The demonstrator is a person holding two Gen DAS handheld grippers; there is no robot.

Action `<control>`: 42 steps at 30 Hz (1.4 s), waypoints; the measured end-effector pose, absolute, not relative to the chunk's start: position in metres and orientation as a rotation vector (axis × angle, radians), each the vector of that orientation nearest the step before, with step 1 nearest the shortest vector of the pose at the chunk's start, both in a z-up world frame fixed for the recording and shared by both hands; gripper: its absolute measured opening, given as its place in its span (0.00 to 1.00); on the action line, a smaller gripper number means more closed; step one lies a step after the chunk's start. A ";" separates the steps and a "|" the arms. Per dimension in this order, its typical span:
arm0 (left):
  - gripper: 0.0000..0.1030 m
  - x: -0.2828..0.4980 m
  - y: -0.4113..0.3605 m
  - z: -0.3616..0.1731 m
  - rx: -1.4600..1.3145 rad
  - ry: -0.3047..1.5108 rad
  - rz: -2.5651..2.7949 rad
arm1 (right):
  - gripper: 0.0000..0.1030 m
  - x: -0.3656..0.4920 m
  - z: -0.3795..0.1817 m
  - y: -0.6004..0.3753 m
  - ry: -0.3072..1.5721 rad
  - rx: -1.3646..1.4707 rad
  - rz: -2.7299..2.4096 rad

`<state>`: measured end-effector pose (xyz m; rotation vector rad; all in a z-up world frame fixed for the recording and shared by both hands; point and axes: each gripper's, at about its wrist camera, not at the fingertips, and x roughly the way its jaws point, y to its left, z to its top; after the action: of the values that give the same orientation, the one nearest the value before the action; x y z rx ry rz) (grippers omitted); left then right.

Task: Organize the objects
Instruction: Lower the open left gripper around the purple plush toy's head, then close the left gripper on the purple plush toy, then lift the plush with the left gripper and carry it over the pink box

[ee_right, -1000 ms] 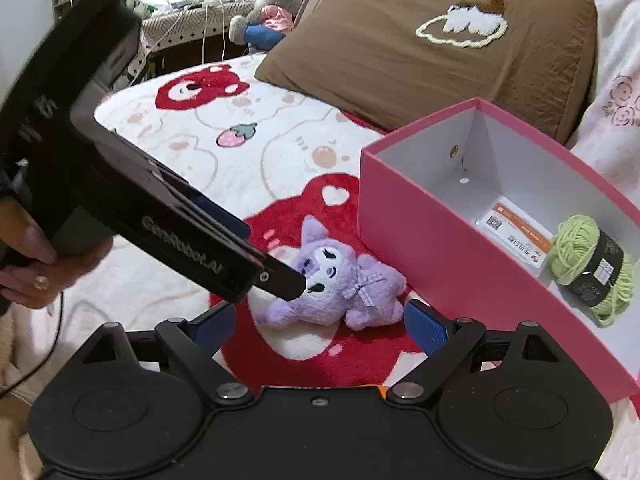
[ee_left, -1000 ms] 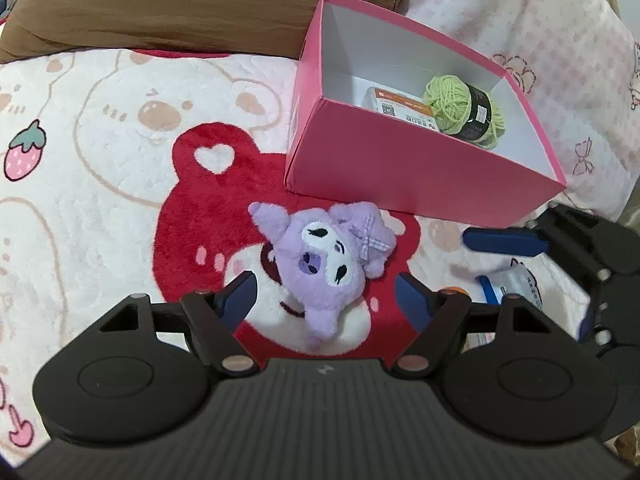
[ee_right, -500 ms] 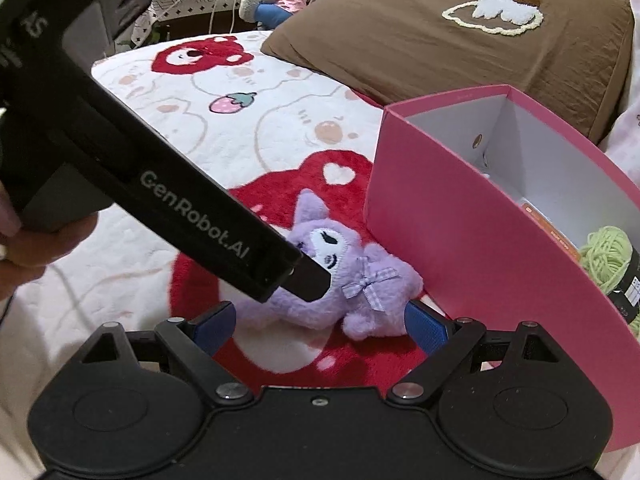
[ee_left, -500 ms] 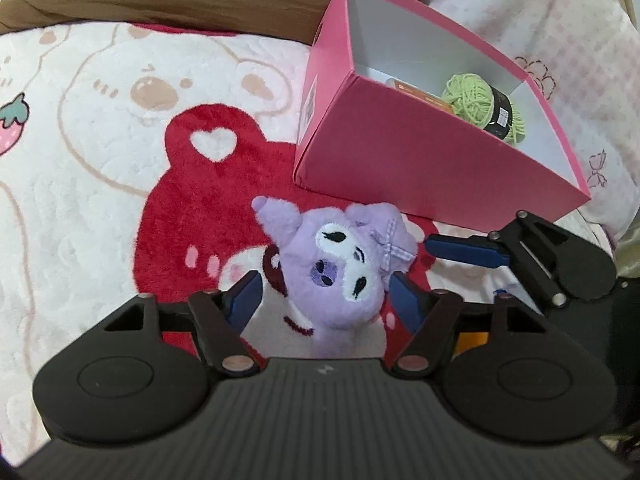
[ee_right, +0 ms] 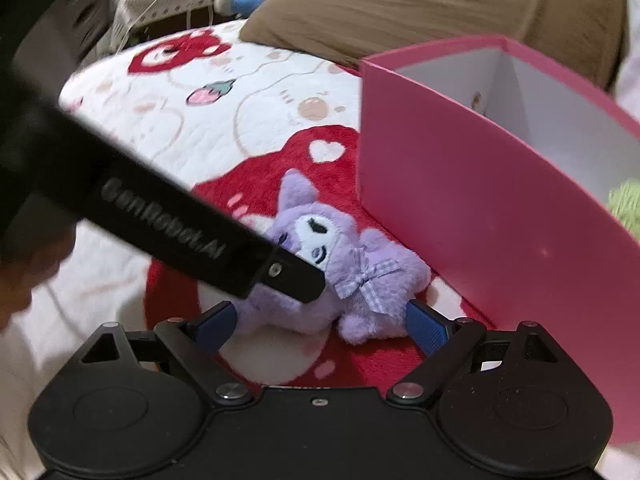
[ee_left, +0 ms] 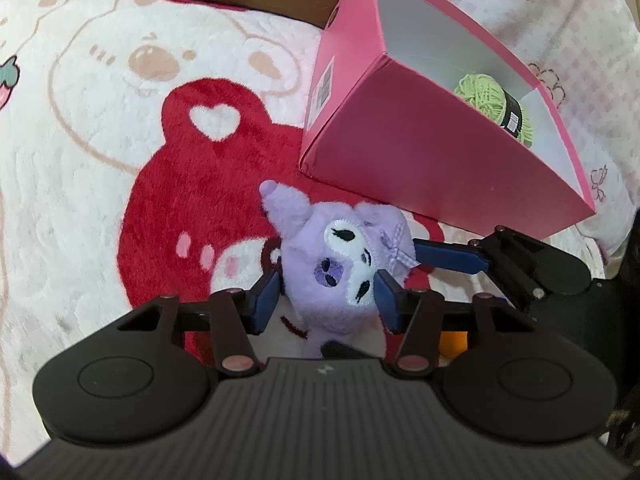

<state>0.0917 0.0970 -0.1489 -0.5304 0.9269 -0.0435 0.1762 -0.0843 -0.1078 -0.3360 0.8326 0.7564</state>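
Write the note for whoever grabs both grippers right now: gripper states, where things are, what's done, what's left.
Left gripper: pads on either side of the purple plush, closing on its head; a firm grip cannot be confirmed.
Right gripper: open, fingers straddling the plush's body from the other side.
The plush lies on the bear blanket, just in front of the pink box.
Done: green yarn already in the box.
Left: grip the plush, lift it, drop it into the box. An orange object behind the left gripper probably needs boxing too.
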 end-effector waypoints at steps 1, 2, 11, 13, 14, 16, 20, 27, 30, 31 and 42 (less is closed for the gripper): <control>0.50 0.092 0.098 -0.149 -0.537 0.930 -0.043 | 0.91 0.180 -0.108 -0.087 0.844 -0.296 0.755; 0.51 0.092 0.099 -0.150 -0.545 0.933 -0.042 | 0.92 0.182 -0.108 -0.090 0.855 -0.256 0.752; 0.50 0.092 0.104 -0.150 -0.564 0.922 -0.038 | 0.95 0.205 -0.120 -0.097 0.924 -0.111 0.710; 0.49 0.092 0.101 -0.149 -0.538 0.907 -0.047 | 0.95 0.204 -0.121 -0.091 0.918 -0.123 0.702; 0.49 0.092 0.100 -0.150 -0.532 0.905 -0.050 | 0.95 0.205 -0.119 -0.089 0.916 -0.131 0.699; 0.49 0.093 0.099 -0.152 -0.543 0.918 -0.055 | 0.94 0.204 -0.119 -0.086 0.912 -0.148 0.696; 0.50 0.093 0.102 -0.156 -0.576 0.932 -0.043 | 0.91 0.199 -0.117 -0.082 0.893 -0.208 0.697; 0.42 0.089 0.102 -0.149 -0.571 0.885 -0.036 | 0.96 0.195 -0.116 -0.079 0.854 -0.260 0.677; 0.39 0.089 0.105 -0.150 -0.593 0.886 -0.037 | 0.96 0.192 -0.116 -0.077 0.831 -0.292 0.697; 0.39 0.089 0.105 -0.150 -0.601 0.885 -0.037 | 0.95 0.192 -0.117 -0.076 0.831 -0.293 0.700; 0.39 0.084 0.098 -0.140 -0.601 0.871 -0.066 | 0.86 0.182 -0.116 -0.079 0.853 -0.202 0.651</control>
<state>0.0836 0.0976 -0.1403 -0.6014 0.8711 -0.0665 0.1822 -0.0791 -0.1157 -0.2015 0.8533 0.6507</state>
